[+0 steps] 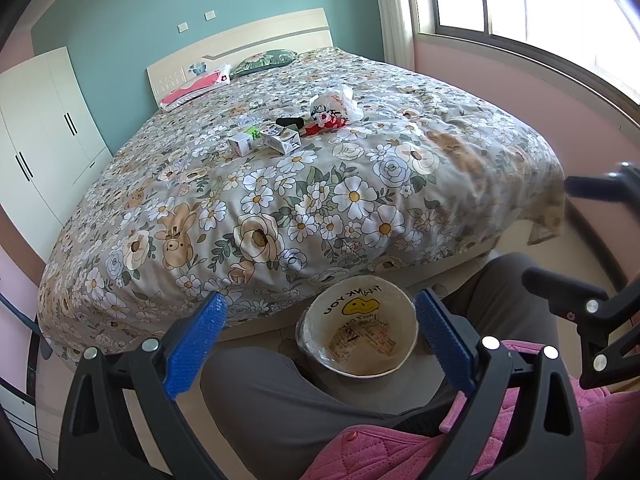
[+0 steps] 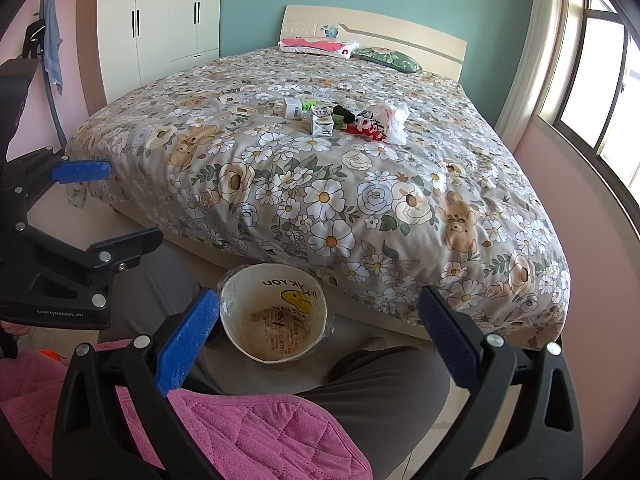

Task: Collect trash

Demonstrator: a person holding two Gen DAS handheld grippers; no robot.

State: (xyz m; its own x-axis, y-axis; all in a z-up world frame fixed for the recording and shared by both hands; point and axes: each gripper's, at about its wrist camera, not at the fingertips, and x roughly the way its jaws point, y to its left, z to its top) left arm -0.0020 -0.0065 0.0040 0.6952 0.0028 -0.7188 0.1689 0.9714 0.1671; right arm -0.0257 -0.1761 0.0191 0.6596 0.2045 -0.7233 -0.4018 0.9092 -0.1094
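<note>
A pile of trash lies mid-bed: two small white cartons (image 1: 280, 140) (image 2: 322, 121), a black item (image 1: 289, 122) (image 2: 344, 114), a red wrapper (image 1: 326, 124) (image 2: 366, 128) and a crumpled white plastic bag (image 1: 334, 104) (image 2: 390, 118). A round bin (image 1: 358, 332) (image 2: 274, 312) lined with a "THANK YOU" smiley bag stands on the floor at the bed's foot, between the person's legs. My left gripper (image 1: 320, 320) (image 2: 120, 204) is open and empty above the bin. My right gripper (image 2: 320, 320) (image 1: 560, 232) is open and empty beside it.
The bed (image 1: 280, 208) (image 2: 360, 184) has a floral quilt and two pillows (image 2: 320, 46) at the headboard. A white wardrobe (image 2: 160, 20) stands at the left wall, a window (image 1: 540, 4) at the right. The person's grey trousers (image 2: 380, 392) and pink quilted top (image 2: 240, 432) fill the foreground.
</note>
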